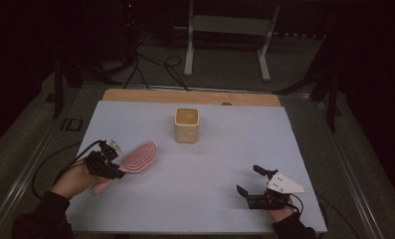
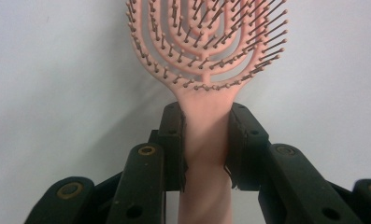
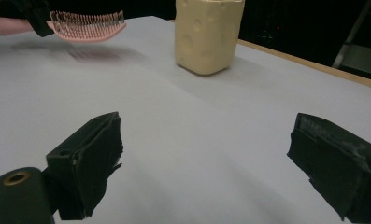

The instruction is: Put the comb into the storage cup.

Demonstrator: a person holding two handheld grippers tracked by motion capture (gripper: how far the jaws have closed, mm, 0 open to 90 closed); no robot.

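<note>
One pink hairbrush (image 1: 139,156) lay left of the one cream-yellow holder (image 1: 187,125), which stood near the middle of the one pale sheet (image 1: 225,149) covering the one wooden table (image 1: 135,95). Two grippers were counted: the left gripper (image 1: 116,172) left of the holder and the right gripper (image 1: 248,180) to its right. Beyond the holder, in the dim background, stood what looked like one white frame (image 1: 225,37).
</note>
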